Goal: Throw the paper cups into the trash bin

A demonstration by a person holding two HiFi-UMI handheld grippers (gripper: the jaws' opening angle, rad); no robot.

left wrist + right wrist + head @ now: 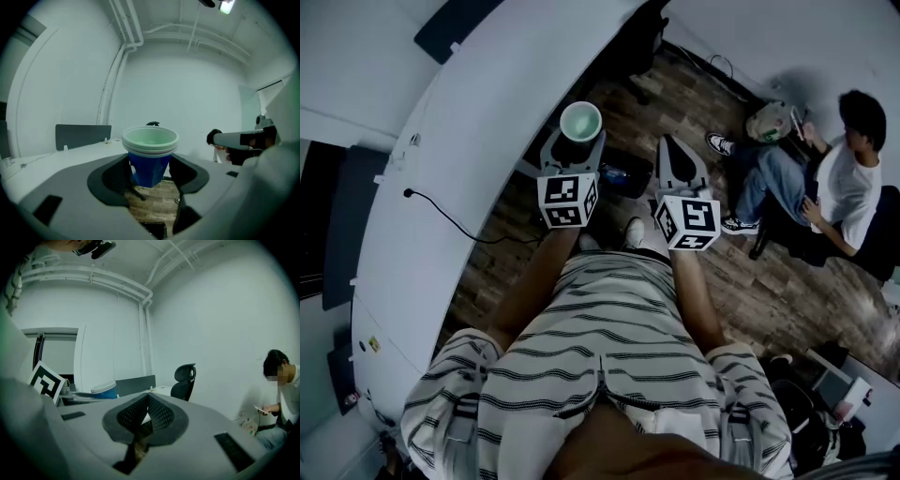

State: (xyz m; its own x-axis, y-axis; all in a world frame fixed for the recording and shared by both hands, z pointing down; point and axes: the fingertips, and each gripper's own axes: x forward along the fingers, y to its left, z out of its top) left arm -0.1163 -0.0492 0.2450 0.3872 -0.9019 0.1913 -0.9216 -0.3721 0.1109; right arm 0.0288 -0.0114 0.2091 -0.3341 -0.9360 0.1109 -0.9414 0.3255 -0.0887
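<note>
Left gripper view: my left gripper clamps upright stacked cups; my right gripper, jaws together, empty.

Cups: stack of blue paper cups upright between the jaws of your left gripper.
Grippers: right gripper just right of the left, apart.
Table: curved white table on your left.
Bystander: person seated at your right.

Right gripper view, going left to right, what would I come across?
Marker cube → paper cups → grey divider panel → office chair → seated person.
</note>
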